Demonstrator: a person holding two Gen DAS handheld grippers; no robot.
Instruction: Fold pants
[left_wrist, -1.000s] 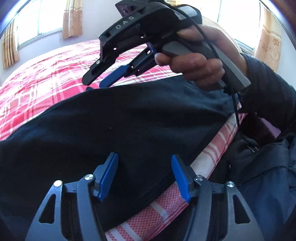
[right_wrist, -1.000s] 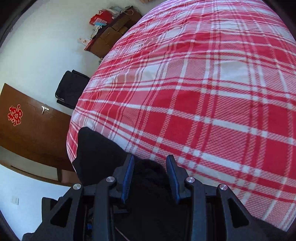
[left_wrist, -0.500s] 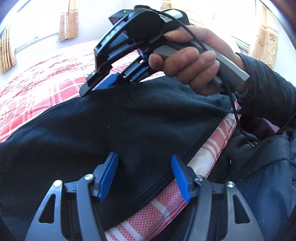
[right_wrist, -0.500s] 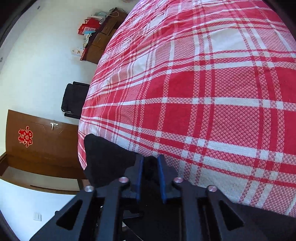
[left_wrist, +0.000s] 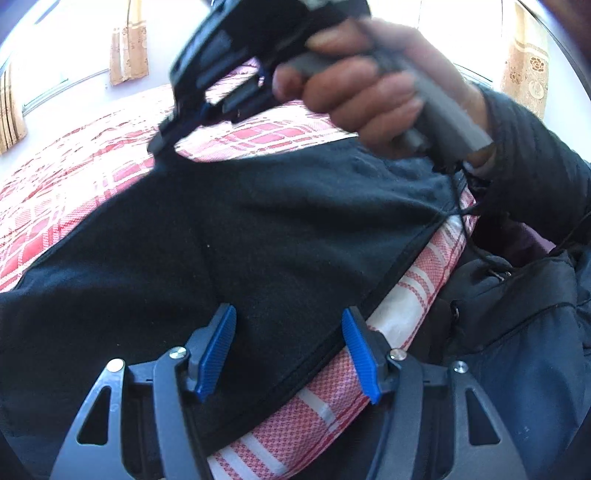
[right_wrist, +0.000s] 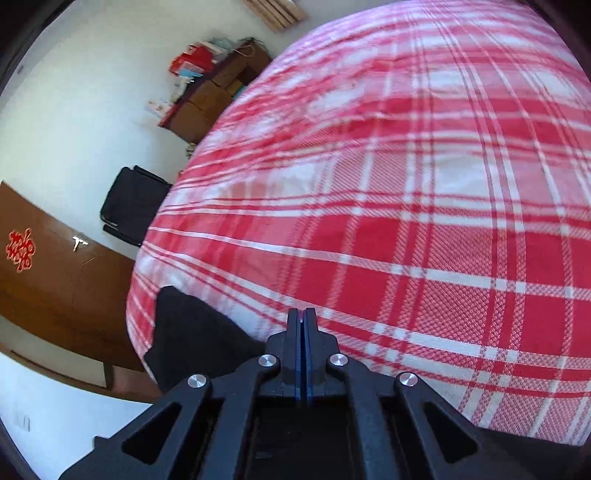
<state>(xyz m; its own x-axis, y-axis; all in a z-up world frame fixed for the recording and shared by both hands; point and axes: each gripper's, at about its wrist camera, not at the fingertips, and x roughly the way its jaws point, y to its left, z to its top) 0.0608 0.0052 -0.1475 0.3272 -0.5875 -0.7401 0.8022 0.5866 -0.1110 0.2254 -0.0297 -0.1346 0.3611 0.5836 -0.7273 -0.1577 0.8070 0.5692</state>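
Plaid bed (right_wrist: 424, 229) | right gripper (right_wrist: 303, 325) clamps pants (left_wrist: 258, 240) (edge) | left gripper (left_wrist: 288, 350) fingers apart

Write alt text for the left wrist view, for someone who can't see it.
Black pants lie across a red plaid bedspread, and the right gripper, held in a hand, pinches their far edge, lifting it into a peak. The left gripper hangs open over the near hem. Curtained windows are behind.
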